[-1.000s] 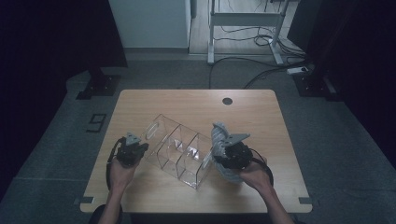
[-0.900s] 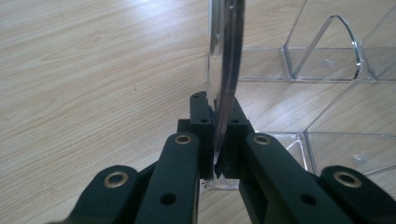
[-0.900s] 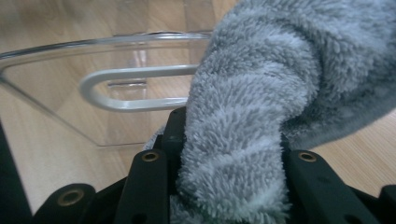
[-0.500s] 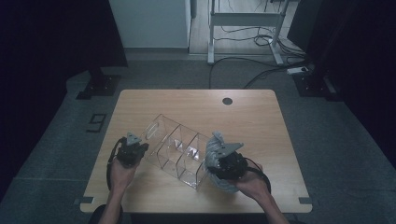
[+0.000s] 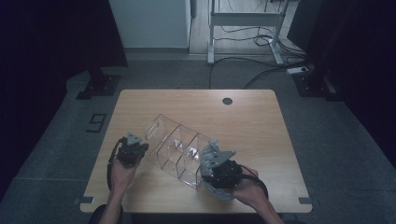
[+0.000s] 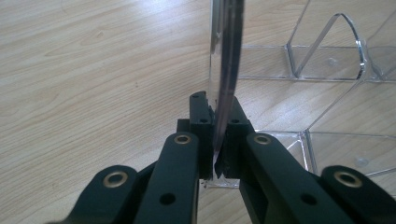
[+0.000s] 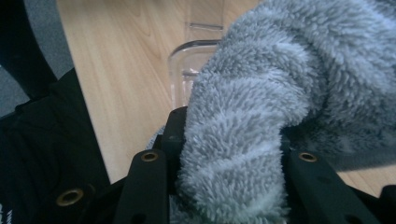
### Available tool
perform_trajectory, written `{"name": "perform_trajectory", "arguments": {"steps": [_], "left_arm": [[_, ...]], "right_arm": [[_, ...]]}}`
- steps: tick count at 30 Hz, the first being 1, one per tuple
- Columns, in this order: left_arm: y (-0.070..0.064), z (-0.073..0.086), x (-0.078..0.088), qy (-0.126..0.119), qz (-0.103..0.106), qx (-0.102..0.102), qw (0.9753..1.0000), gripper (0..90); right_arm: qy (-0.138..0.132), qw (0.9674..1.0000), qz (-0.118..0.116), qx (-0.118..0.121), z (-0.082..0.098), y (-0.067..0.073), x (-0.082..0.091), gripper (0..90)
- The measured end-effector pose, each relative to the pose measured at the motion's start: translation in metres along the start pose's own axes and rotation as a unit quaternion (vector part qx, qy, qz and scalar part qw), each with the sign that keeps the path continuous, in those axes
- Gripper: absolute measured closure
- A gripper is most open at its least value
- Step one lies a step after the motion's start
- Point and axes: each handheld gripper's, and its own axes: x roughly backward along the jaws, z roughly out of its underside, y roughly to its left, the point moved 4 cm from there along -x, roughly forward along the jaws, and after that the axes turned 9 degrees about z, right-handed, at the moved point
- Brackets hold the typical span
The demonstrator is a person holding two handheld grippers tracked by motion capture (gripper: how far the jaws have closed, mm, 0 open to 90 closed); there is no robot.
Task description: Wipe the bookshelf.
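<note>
Grey cloth (image 7: 261,116) hides most organizer compartments (right gripper view).

Right gripper (image 7: 229,154): jaws clamped on a fluffy grey cloth (image 7: 280,93) (bunched thick). Clear plastic organizer (image 7: 189,56) beyond, on the wooden tabletop (image 7: 121,70).
</note>
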Motion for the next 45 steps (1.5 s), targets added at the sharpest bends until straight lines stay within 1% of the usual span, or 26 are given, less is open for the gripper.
{"name": "perform_trajectory", "arguments": {"steps": [2,4,6,8,10,12,15,18,25,31,33,37,45], "left_arm": [[0.0,0.0,0.0,0.001,0.0,0.001,1.0,86.8],[0.0,0.0,0.0,0.001,0.0,0.001,1.0,86.8],[0.0,0.0,0.0,0.0,0.001,0.002,1.0,86.8],[0.0,0.0,0.0,0.0,0.002,0.001,1.0,86.8],[0.001,0.0,0.0,-0.001,0.004,-0.001,1.0,86.9],[0.001,0.001,0.0,-0.002,0.008,-0.001,1.0,87.1],[0.002,0.001,0.001,-0.003,0.012,-0.001,0.9999,87.1],[0.003,0.001,0.001,-0.002,0.014,-0.002,0.9999,87.2],[0.003,0.001,0.001,-0.003,0.02,-0.004,0.9998,87.2],[0.004,0.002,0.001,-0.003,0.025,-0.006,0.9997,87.3],[0.005,0.002,0.002,-0.002,0.029,-0.008,0.9995,87.3],[0.005,0.002,0.003,0.002,0.035,-0.012,0.9993,87.5],[0.005,0.002,0.003,0.006,0.036,-0.016,0.9992,87.5]], "right_arm": [[0.002,0.9999,-0.009,0.003,0.0,0.004,0.0,62.9],[0.0,0.9996,-0.028,0.011,-0.002,0.01,0.001,62.9],[0.009,0.9997,-0.017,0.016,-0.003,0.014,0.0,63.0],[0.011,0.9997,-0.018,0.016,-0.004,0.014,0.0,63.2],[0.008,0.9997,-0.023,0.009,-0.002,0.011,-0.001,63.3],[0.011,0.9997,-0.022,0.003,0.0,0.008,-0.002,63.5],[0.016,0.9996,-0.021,0.002,0.002,0.007,-0.006,63.7],[0.028,0.9994,-0.019,0.001,0.005,0.007,-0.012,64.0],[0.047,0.9986,-0.024,-0.004,0.013,0.006,-0.026,64.2],[0.073,0.9969,-0.03,-0.004,0.023,0.006,-0.042,64.1],[0.077,0.9965,-0.031,-0.005,0.025,0.006,-0.045,64.0],[0.077,0.9967,-0.025,-0.012,0.025,0.002,-0.045,63.9],[0.073,0.9966,0.003,-0.038,0.029,-0.011,-0.048,63.9]]}}
